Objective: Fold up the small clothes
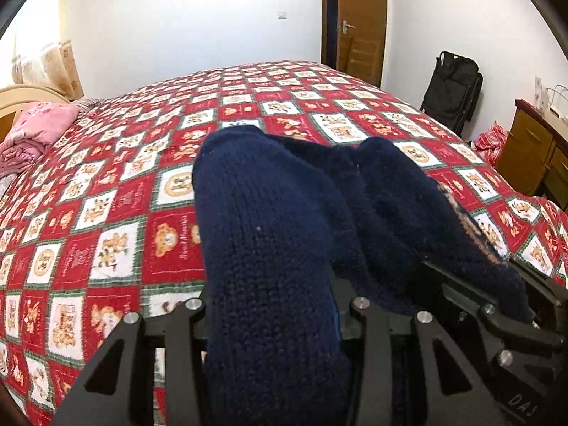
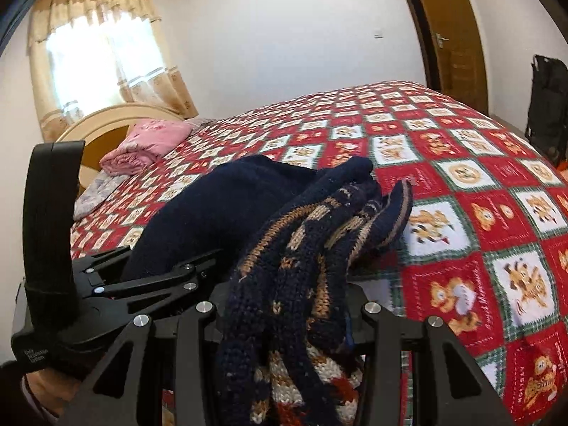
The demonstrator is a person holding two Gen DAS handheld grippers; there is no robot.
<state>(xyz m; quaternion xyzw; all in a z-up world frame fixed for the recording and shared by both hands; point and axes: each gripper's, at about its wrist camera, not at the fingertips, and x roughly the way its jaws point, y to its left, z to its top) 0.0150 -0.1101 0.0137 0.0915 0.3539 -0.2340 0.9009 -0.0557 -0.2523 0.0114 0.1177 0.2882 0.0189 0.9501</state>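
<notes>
A navy knitted sweater point(image 1: 269, 241) with tan and white patterning point(image 2: 305, 248) is bunched up and held above the red patchwork bedspread point(image 1: 117, 213). My left gripper point(image 1: 277, 326) is shut on a plain navy part of it; the knit covers its fingertips. My right gripper point(image 2: 287, 323) is shut on the patterned part, which drapes over its fingers. The right gripper's body also shows at the right in the left wrist view point(image 1: 497, 316), and the left gripper shows at the left in the right wrist view point(image 2: 117, 284).
A folded pink garment point(image 2: 149, 143) lies near the headboard point(image 2: 106, 124). The bedspread point(image 2: 461, 195) stretches wide ahead. A black bag point(image 1: 452, 87), a wooden dresser point(image 1: 532, 149) and a door point(image 1: 358, 17) stand beyond the bed.
</notes>
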